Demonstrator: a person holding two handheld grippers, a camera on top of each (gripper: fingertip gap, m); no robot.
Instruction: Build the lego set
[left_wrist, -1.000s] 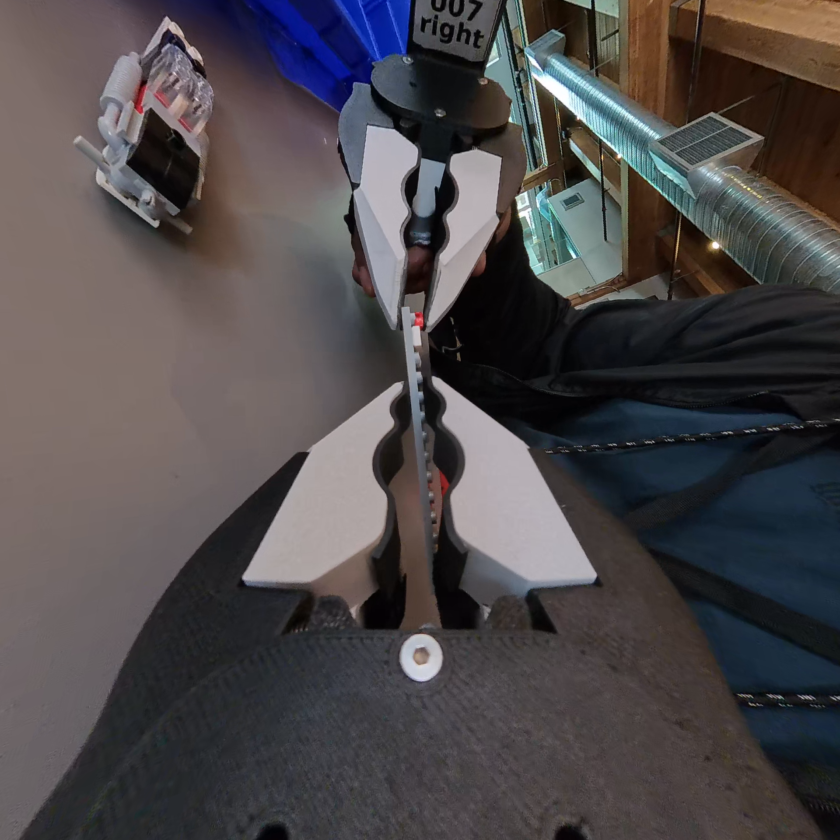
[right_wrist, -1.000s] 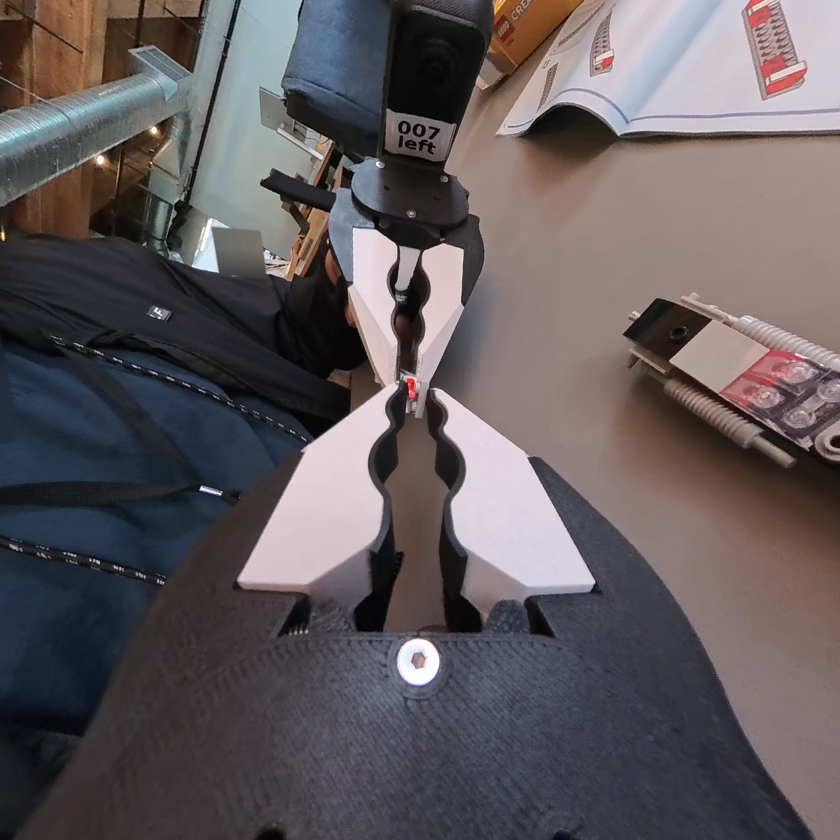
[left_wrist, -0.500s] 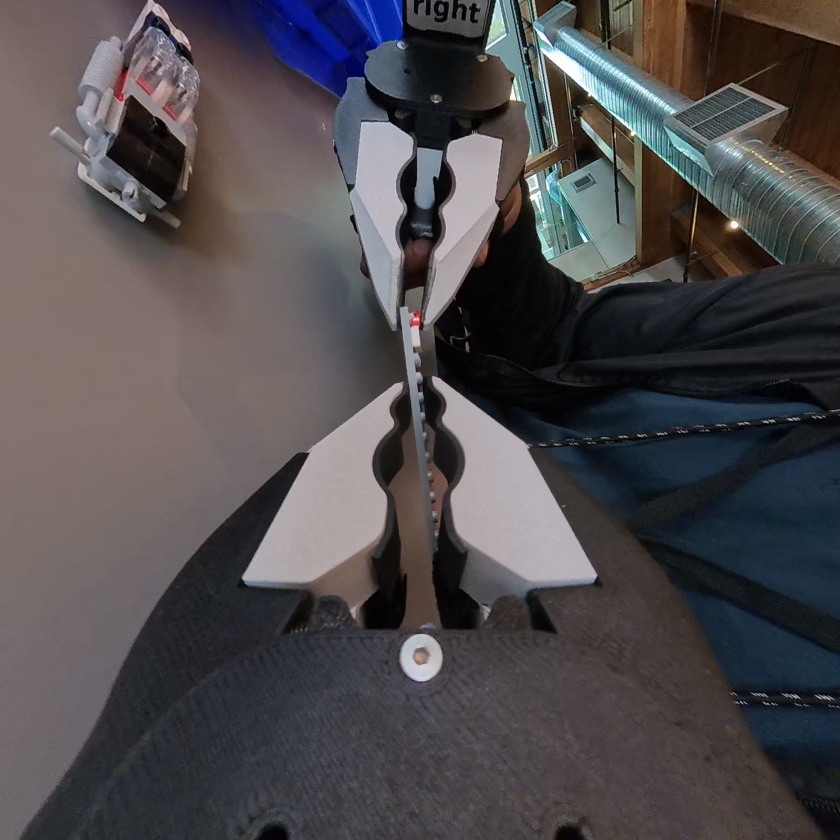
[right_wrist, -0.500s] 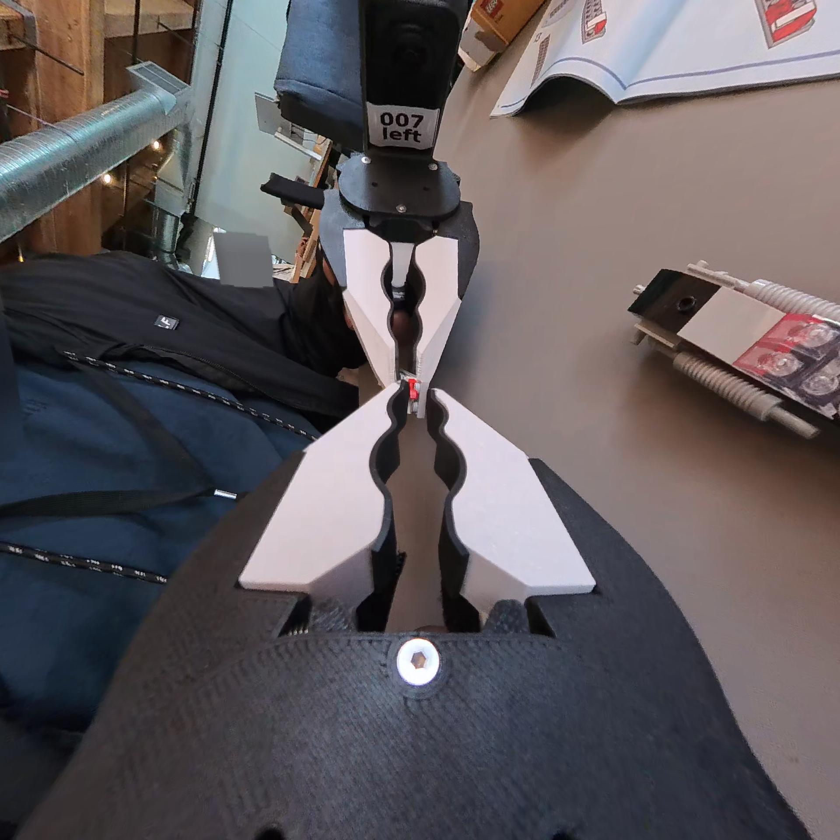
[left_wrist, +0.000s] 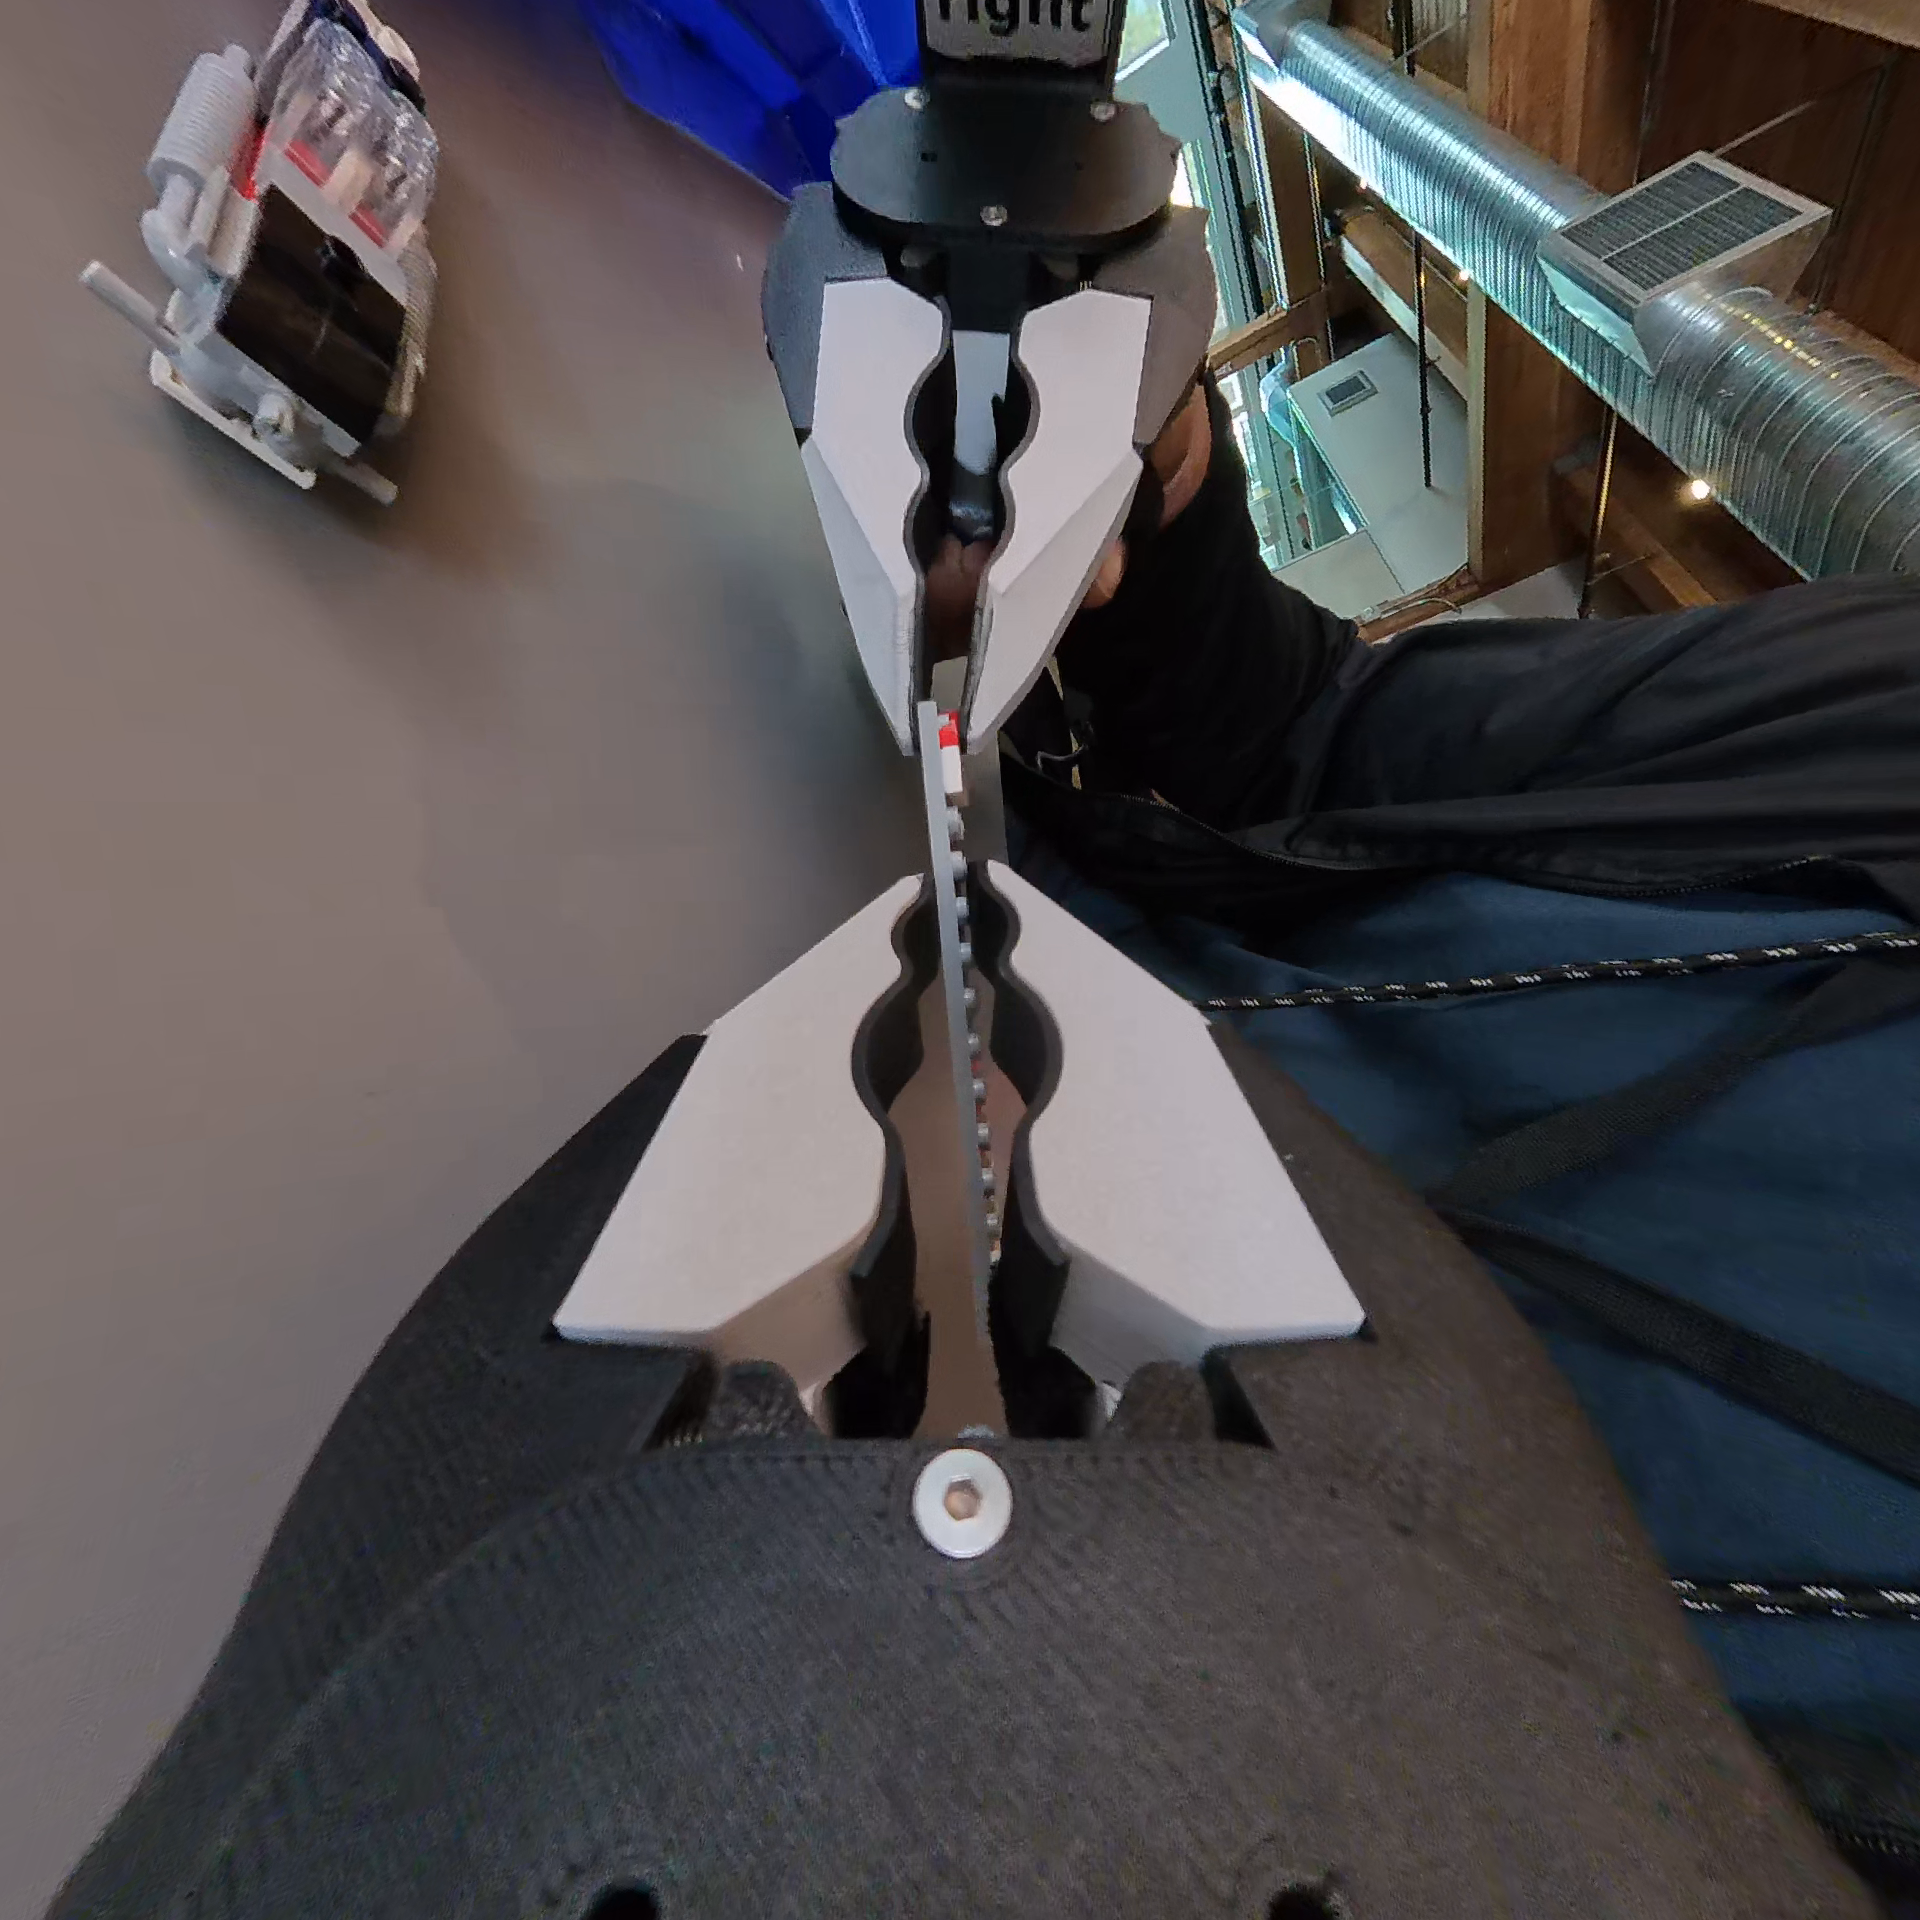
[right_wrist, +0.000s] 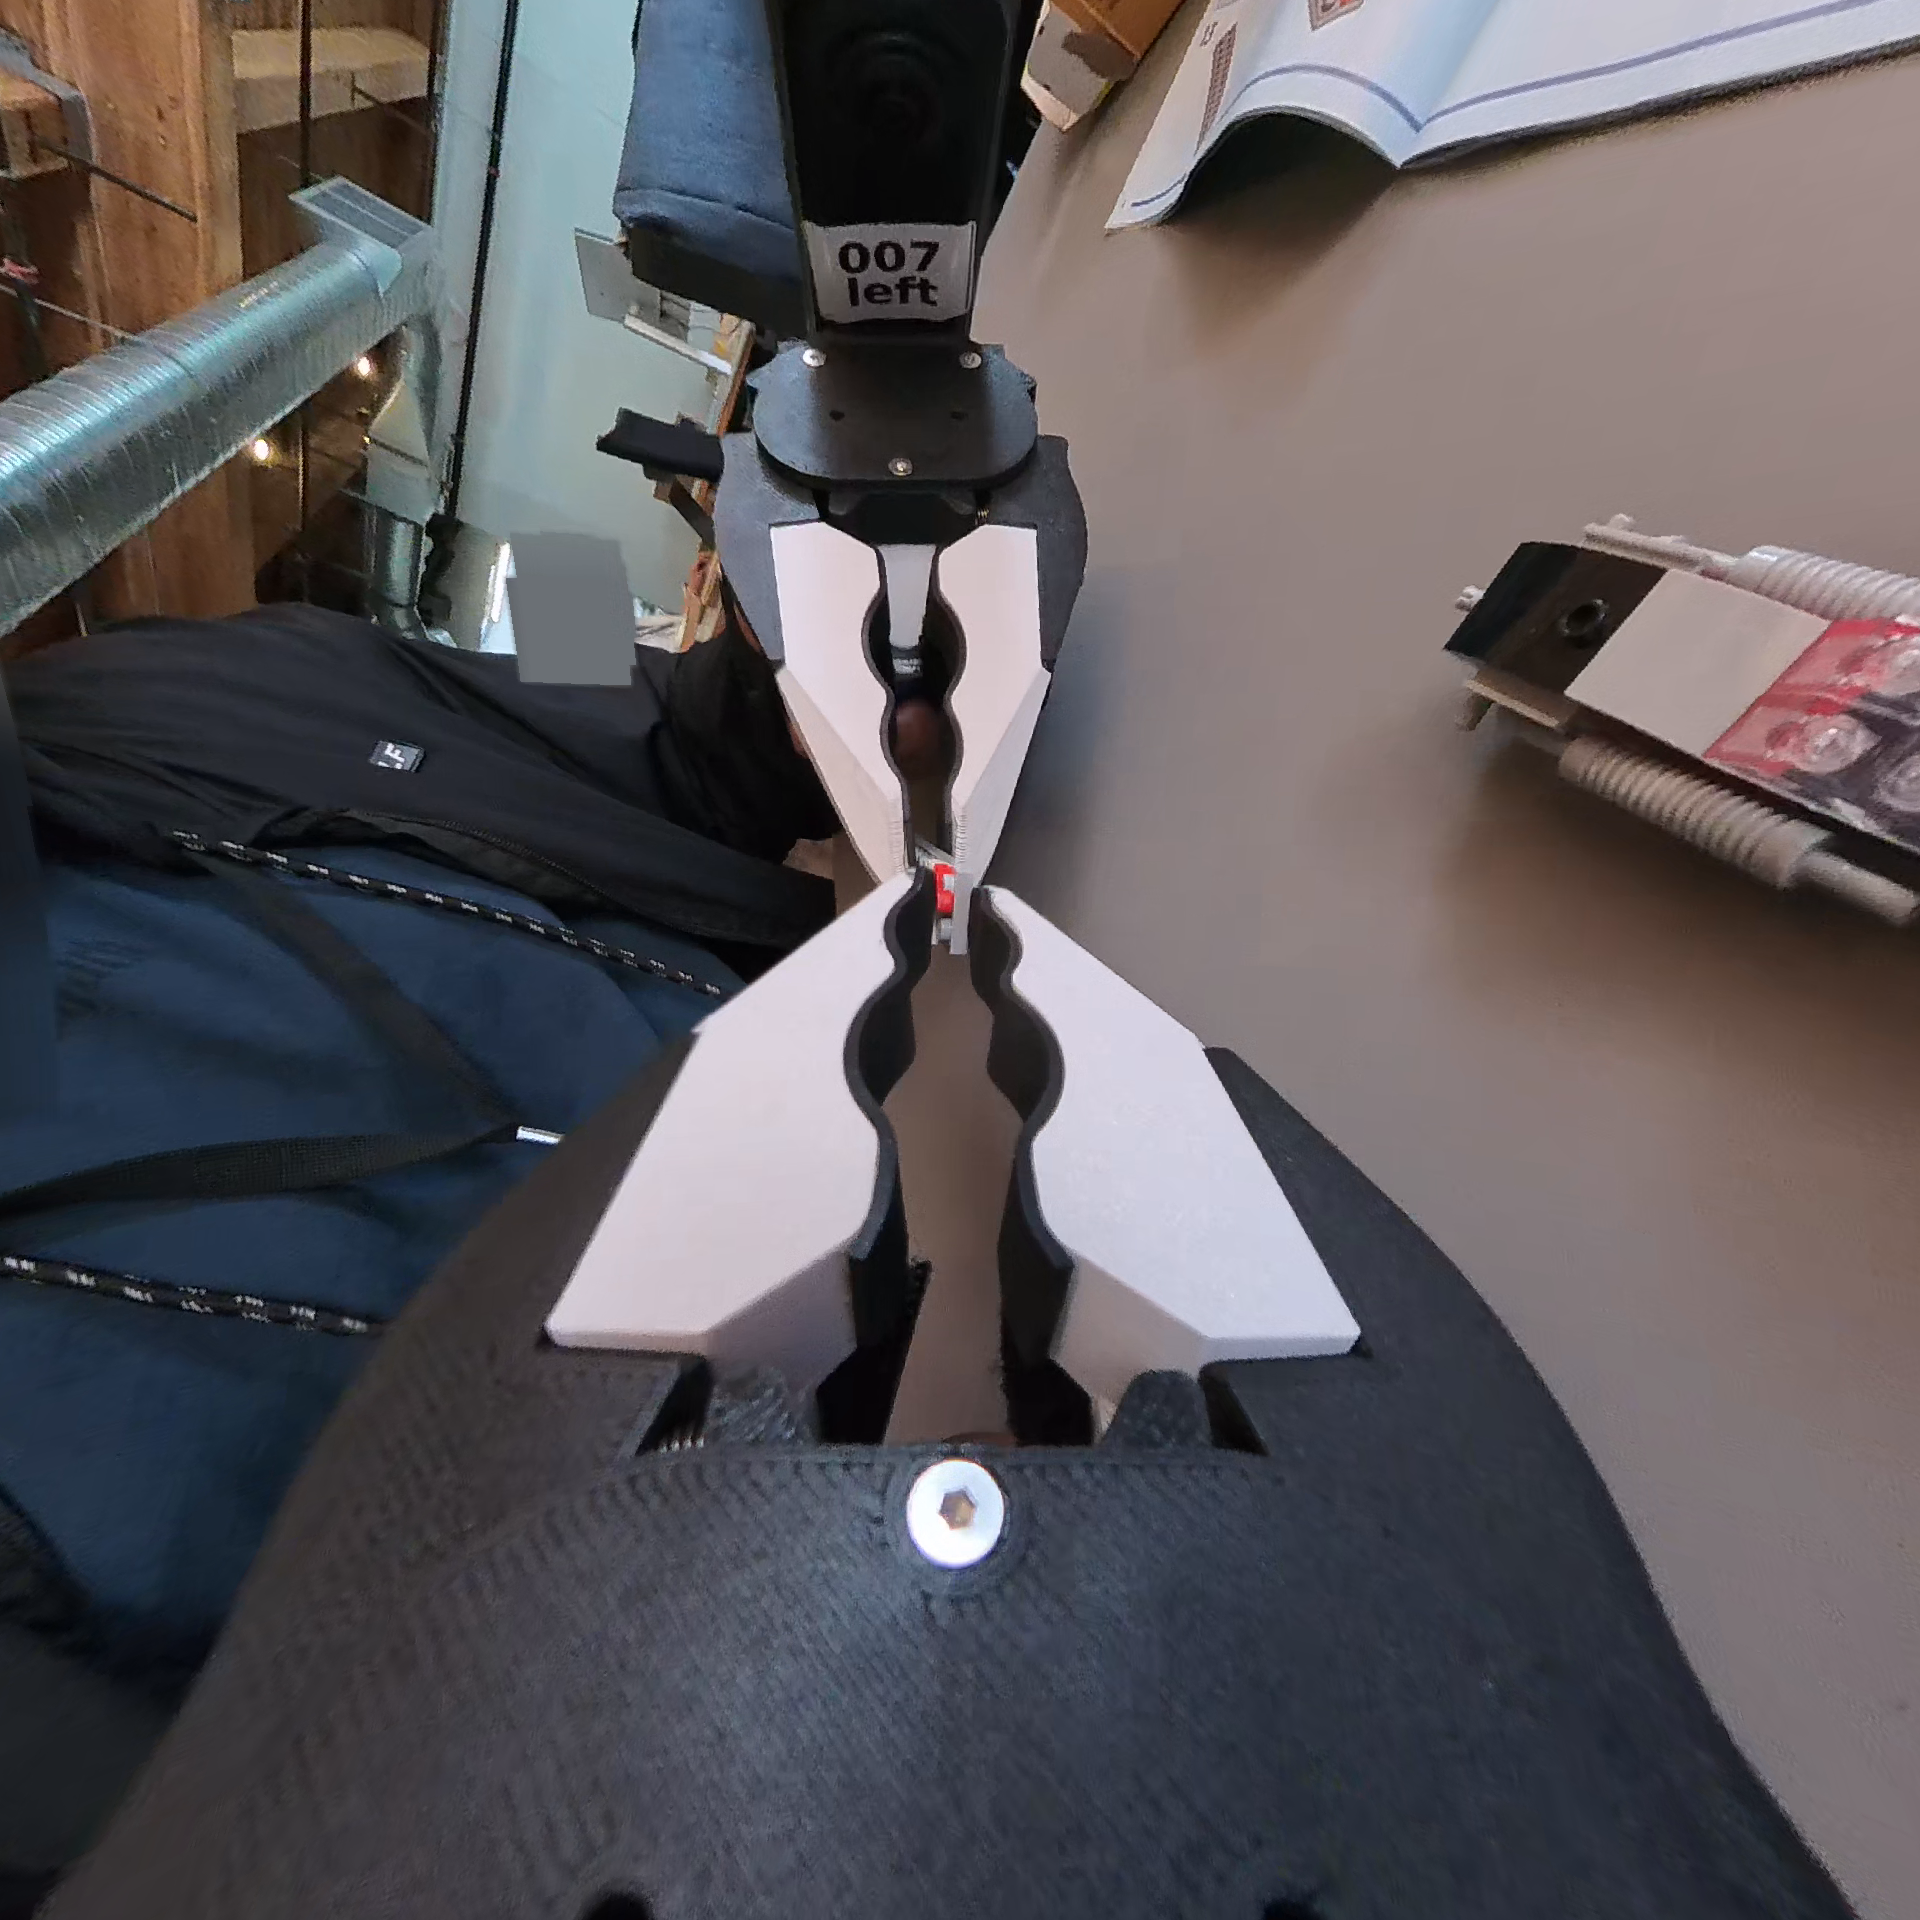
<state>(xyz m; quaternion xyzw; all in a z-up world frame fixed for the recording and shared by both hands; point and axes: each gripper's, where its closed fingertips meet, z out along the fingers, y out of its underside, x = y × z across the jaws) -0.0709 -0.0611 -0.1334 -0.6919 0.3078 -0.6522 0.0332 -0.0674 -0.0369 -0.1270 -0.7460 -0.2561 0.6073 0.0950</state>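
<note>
While tip-to-tip, left gripper pinches plate

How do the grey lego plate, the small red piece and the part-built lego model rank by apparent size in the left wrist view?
1. Grey lego plate, though nearness inflates it.
2. Part-built lego model, farther off, so its true rank is unsure.
3. Small red piece, clearly smallest.

Grey studded plate w/ small red piece; white fingers, black bodies; grey-brown table; blue bin.
</note>
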